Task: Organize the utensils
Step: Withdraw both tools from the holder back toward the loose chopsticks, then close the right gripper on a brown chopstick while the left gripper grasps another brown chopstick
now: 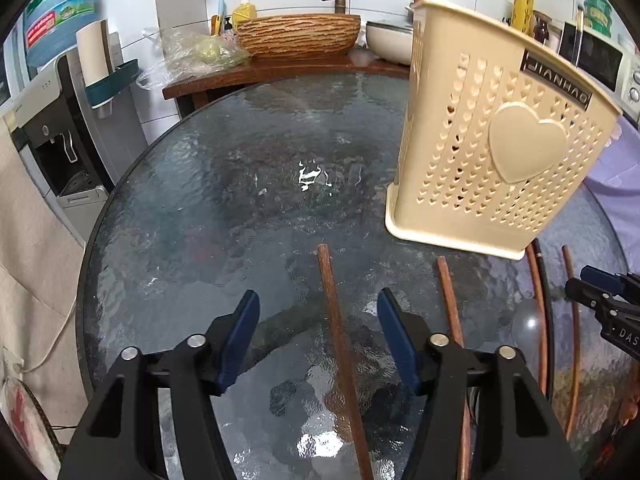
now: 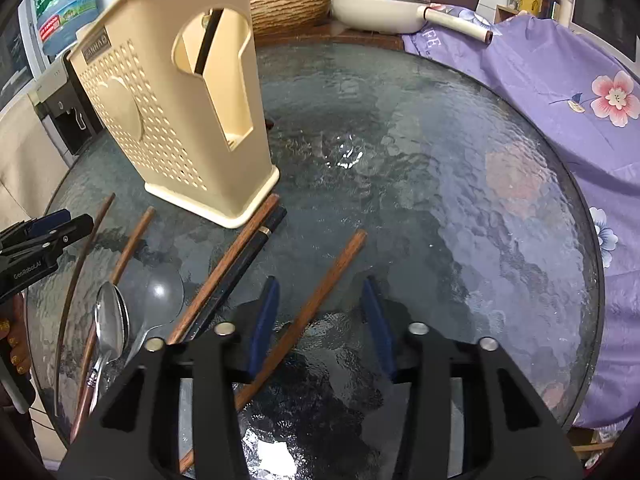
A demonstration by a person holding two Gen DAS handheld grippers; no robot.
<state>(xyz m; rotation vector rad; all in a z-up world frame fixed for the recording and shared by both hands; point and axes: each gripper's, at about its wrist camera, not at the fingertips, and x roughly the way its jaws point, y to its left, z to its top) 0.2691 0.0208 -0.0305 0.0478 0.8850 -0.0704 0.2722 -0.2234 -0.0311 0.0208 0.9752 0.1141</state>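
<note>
A beige perforated utensil holder with a heart on its side stands on the round glass table; in the right wrist view the holder holds one dark chopstick. My left gripper is open, with a brown chopstick lying between its fingers. My right gripper is open over another brown chopstick. More chopsticks and two metal spoons lie left of it.
A wooden counter with a woven basin, a pan and bottles stands behind the table. A purple floral cloth covers the table's right side. A water dispenser stands at the left.
</note>
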